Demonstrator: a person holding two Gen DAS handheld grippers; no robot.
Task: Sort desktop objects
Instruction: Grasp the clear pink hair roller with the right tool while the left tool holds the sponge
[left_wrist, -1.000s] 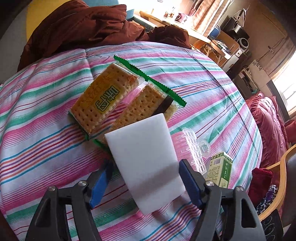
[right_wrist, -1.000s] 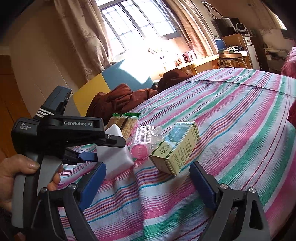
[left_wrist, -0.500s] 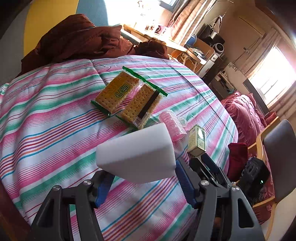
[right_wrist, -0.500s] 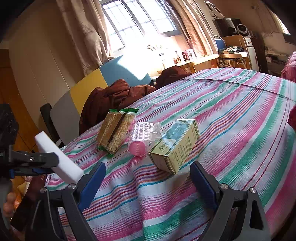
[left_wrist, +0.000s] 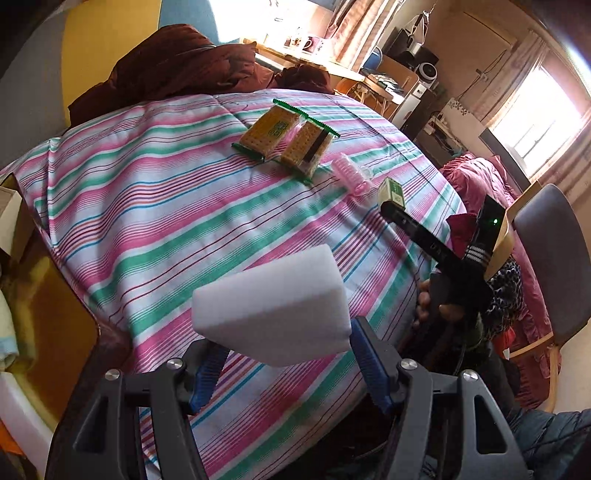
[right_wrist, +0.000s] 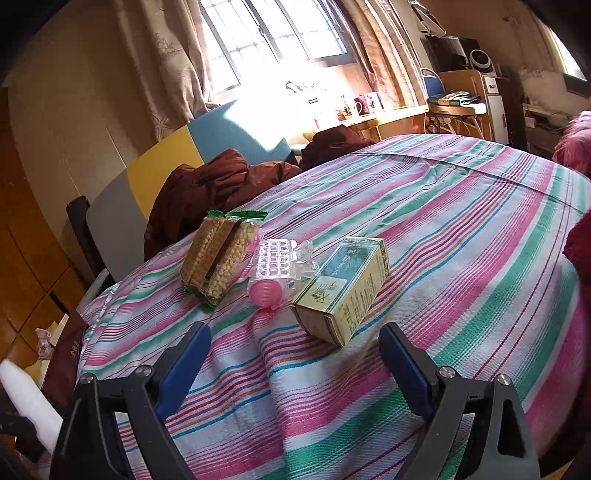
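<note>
The left claw (left_wrist: 282, 363) is clenched on a white sponge block (left_wrist: 273, 306), gripped between its blue pads and held in the air above the near edge of the tabletop (left_wrist: 155, 206), which is covered by a striped cloth. The right claw (right_wrist: 295, 362) is spread wide with nothing between its pads, low over the near edge, just short of a green carton (right_wrist: 343, 288) lying on its side. A pink hair roller in a clear case (right_wrist: 277, 273) touches the carton's left side. Beyond it, toward the far edge, two cracker packets (left_wrist: 286, 138) lie side by side.
</note>
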